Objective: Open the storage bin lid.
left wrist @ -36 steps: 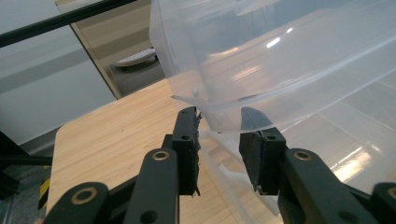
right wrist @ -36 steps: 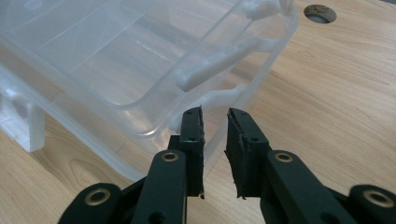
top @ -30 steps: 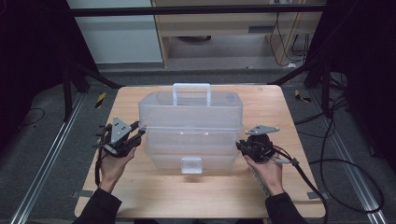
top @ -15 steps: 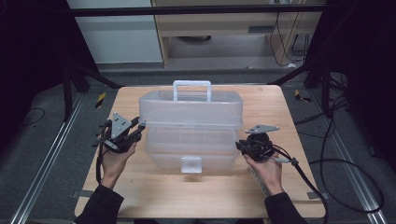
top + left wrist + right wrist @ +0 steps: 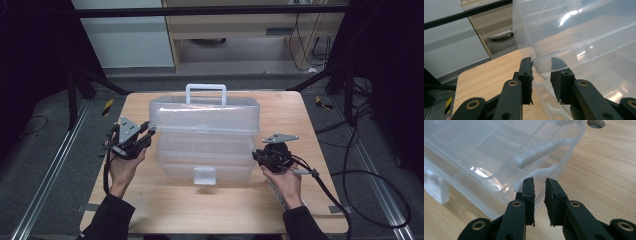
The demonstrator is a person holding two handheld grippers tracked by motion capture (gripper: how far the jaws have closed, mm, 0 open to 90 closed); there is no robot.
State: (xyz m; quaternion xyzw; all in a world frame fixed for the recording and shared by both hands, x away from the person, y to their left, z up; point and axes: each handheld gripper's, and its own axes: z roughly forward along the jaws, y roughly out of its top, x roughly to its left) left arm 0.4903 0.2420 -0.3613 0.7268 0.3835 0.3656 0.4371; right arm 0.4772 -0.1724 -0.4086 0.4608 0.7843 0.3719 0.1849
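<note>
Fingers of the left gripper (image 5: 541, 75) grasp the box (image 5: 205, 135) rim; right gripper (image 5: 539, 195) fingers grip its tab.

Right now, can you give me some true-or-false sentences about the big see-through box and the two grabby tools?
1. The clear plastic box sits on a wooden table. True.
2. The box has a red handle. False: the handle is white.
3. The left gripper has a clear edge of the box between its jaws. True: the edge runs into the gap, and the jaws have just been closing a little.
4. The right gripper is far from the box, at the table's back edge. False: it is right beside the box's near right corner, its jaws close together.
5. The box is full of toys. False: nothing can be seen inside it.
</note>
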